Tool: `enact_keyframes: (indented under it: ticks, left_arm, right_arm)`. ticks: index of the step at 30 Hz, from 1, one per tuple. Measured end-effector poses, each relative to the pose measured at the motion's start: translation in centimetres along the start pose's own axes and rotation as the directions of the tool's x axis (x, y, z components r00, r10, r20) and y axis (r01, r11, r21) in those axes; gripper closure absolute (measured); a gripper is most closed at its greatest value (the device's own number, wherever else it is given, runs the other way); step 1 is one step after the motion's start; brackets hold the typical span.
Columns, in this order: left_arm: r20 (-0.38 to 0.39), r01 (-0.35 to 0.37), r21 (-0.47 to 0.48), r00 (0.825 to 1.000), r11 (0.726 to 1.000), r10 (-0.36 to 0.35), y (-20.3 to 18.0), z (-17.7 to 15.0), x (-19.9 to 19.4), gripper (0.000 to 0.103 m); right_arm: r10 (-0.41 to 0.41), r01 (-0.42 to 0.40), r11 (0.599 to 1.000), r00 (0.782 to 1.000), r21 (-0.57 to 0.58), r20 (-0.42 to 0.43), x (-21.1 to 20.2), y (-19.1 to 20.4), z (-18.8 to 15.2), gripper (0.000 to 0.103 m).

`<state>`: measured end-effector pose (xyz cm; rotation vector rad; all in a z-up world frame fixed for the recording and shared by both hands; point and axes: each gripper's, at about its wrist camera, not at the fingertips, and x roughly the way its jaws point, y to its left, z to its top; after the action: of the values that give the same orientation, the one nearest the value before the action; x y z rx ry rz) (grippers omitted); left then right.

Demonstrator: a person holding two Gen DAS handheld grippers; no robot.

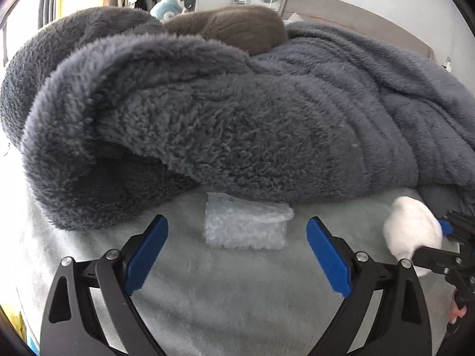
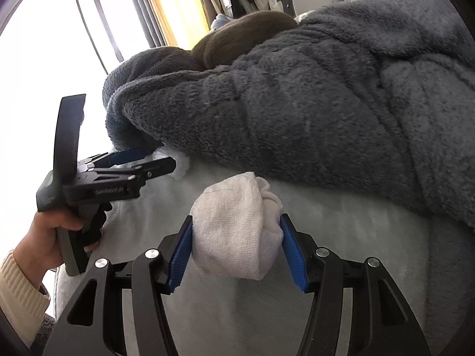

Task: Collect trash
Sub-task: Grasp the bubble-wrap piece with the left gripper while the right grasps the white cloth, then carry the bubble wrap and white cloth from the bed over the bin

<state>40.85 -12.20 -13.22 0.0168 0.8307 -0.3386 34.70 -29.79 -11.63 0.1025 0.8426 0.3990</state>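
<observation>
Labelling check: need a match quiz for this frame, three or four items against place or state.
Items:
1. bubble wrap
2. white cloth
3. grey blanket
4. left gripper

States:
A. heaped on the bed, behind the trash
B. open, holding nothing
C. clamped in the right gripper
D. lying loose on the pale sheet, ahead of open jaws

Pairs: 1-D, 2-C, 3-A, 4-B
</observation>
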Motion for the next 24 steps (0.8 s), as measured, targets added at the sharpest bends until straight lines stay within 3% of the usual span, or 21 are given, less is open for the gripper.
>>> enact_keyframes:
  ticks: [1,3,8,16,24]
  left_arm:
    - [-0.006,-0.002,0.001,1.0,1.0,0.002,0.0,0.1,0.2,0.009]
    - [-0.019,-0.005,0.009,1.0,1.0,0.005,-0.2,0.2,0.7,0.023]
    - [-0.04,-0.024,0.052,0.999,0.998,0.026,-0.8,0.2,0.6,0.04]
    - [-0.038,-0.012,0.081,0.999,0.997,0.015,-1.9,-0.9,-1.5,0.043]
    - [0.037,-0.027,0.089,0.999,0.996,0.023,-2.1,-2.3,-6.9,0.044]
  right_arm:
    - [-0.002,0.002,1.0,1.0,0.002,-0.002,-0.2,-0.3,-0.2,0.045]
    - [-0.001,0.001,1.0,1.0,0.007,-0.008,-0.3,-0.5,-0.3,0.045]
    - [-0.007,0.006,1.0,1.0,-0.008,-0.016,-1.1,-1.0,-0.8,0.045]
    - [0.006,-0.005,1.0,1.0,0.018,-0.006,-2.3,-1.4,-0.9,0.045]
    - [0.001,-0.001,1.0,1.0,0.006,-0.019,-2.5,-0.2,-0.7,0.045]
